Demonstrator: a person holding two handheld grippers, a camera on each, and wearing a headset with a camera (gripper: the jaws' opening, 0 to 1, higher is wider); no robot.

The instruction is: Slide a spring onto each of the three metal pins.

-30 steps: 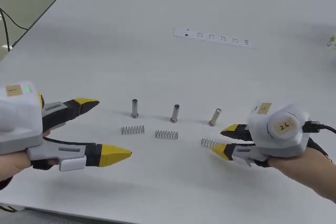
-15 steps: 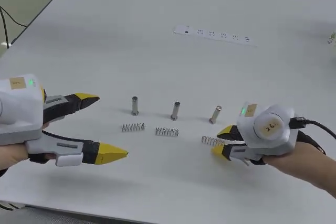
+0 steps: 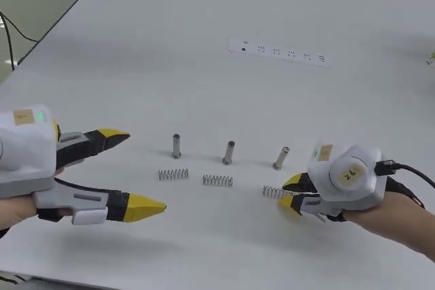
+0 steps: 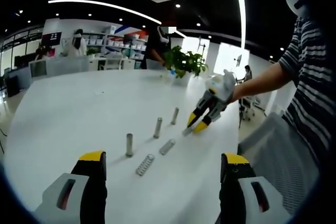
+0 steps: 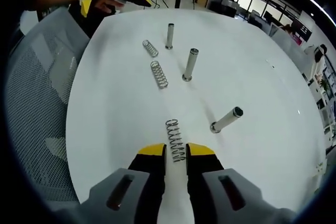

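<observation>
The white desk (image 3: 204, 45) carried a row of small parts close to its near edge, with a power strip (image 3: 284, 53) lying well back toward the far edge. The left hand-held gripper (image 3: 144, 170) hovered released, its jaws wide apart, above the desk's near left part and well apart from everything. The right hand-held gripper (image 5: 176, 153) sat low on the near right part, clenched narrowly on the near end of the right spring (image 5: 175, 139), its pads seeming to touch the coils. Three metal pins stood in a line: the left pin (image 3: 176, 146), the middle pin (image 3: 229, 153) and the right pin (image 3: 281, 157), which appeared to lean a little. The left spring (image 3: 173, 174) and the middle spring (image 3: 217, 180) lay flat just in front of their pins. The step in hand looked like picking up the right spring. It would go best with a light squeeze that does not crush the coils, holding near one end so the other end stays free, then turning the spring upright, centring its bore over the right pin's top and lowering it straight. As for anything holding anything, each pin stood bare, with no spring on it.
</observation>
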